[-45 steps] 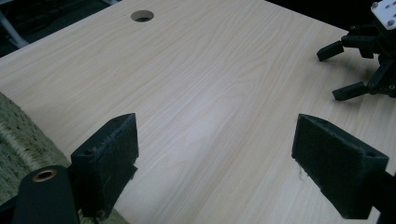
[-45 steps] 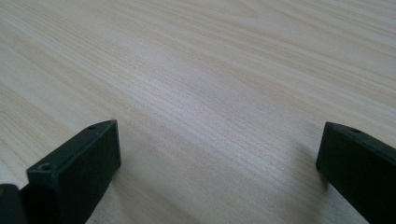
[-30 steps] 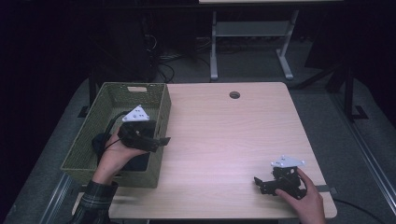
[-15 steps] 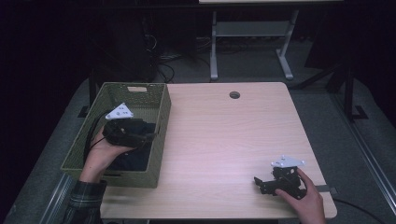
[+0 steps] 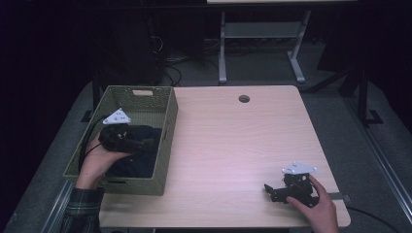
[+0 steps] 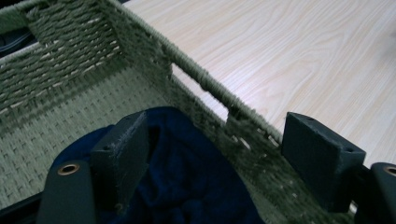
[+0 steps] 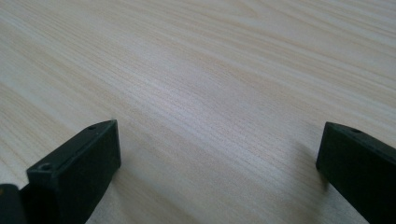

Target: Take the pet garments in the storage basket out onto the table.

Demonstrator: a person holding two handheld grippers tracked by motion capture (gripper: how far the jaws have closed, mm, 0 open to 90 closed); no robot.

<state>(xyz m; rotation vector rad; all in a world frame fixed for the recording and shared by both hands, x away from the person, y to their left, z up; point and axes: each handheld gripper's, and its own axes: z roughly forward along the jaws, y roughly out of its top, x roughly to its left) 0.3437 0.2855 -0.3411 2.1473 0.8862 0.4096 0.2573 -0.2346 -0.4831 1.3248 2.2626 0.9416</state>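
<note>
A dark blue cloth lies bunched in the near half of a green woven basket at the table's left edge. My left gripper hangs low inside the basket, just over the cloth, pointing toward the basket's right wall. In the left gripper view the gripper has its jaws wide apart, with the cloth and the basket wall showing in the gap. The jaws have just been closing a little, and the pads press on nothing. My right gripper rests open on the bare table near the front right; the right gripper has only wood between its jaws.
The light wooden table has a round cable hole near its far edge. The basket wall has a handle slot close to my left jaws. A metal frame stands on the dark floor beyond the table.
My left hand has carried its gripper leftward, from over the basket's right wall to deeper inside the basket above the cloth. The right gripper has stayed put.
</note>
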